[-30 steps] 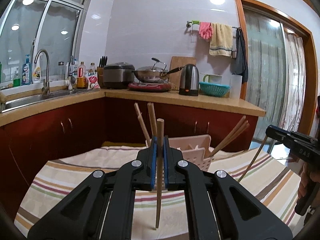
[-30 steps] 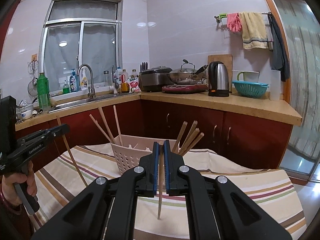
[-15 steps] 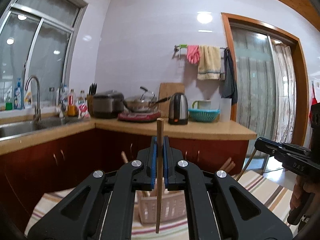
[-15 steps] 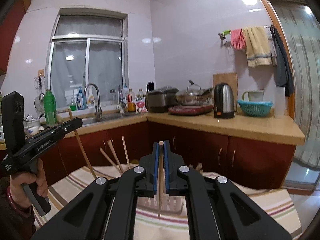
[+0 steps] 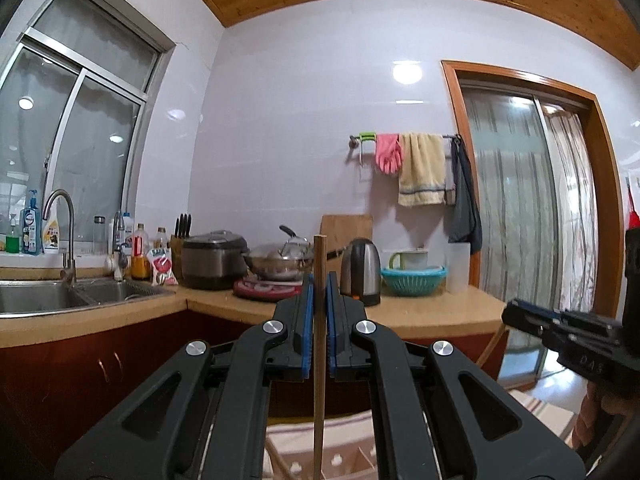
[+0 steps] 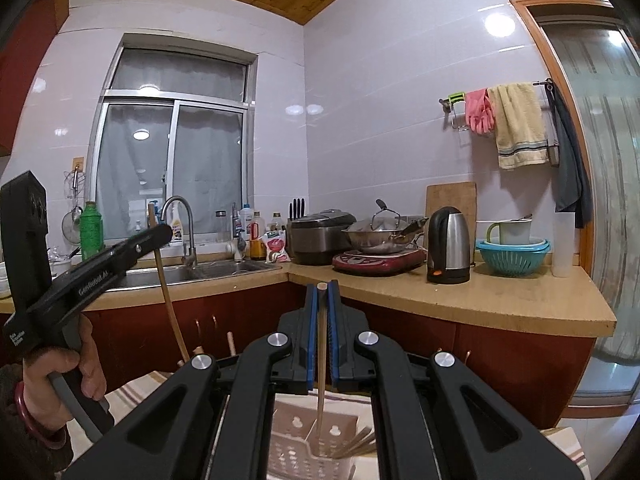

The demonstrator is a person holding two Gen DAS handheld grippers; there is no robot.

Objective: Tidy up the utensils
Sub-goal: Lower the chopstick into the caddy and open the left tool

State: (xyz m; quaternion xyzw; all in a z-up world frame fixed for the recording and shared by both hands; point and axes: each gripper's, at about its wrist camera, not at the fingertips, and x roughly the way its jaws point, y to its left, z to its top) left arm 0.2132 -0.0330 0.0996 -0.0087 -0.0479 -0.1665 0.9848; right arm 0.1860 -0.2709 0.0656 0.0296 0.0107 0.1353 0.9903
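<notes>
Our left gripper has its jaws clamped on a single wooden chopstick, which stands upright between the blue pads – its blunt top pokes out above the jaws at 12 o'clock and its thin end runs down to 6 o'clock, over the pale slotted basket that shows at the bottom edge of the left wrist view. Our right gripper is likewise closed on a second chopstick, held upright, its top level with the jaw tips and its lower end hanging just above the same basket, seen here on the striped cloth of the surface. More chopsticks lean out of the basket toward 4 o'clock of that tip, and two stick ends rise behind the gripper's left arm.

In the right wrist view the other gripper sits at 9 o'clock, held by our hand, its chopstick slanting down from the jaws. In the left wrist view the right gripper shows at 3 o'clock, dark and partly cut by the frame edge.

Behind both – a kitchen counter carrying a kettle, a wok on a red cooker, a rice cooker and a teal colander; the sink lies at 10 o'clock.
</notes>
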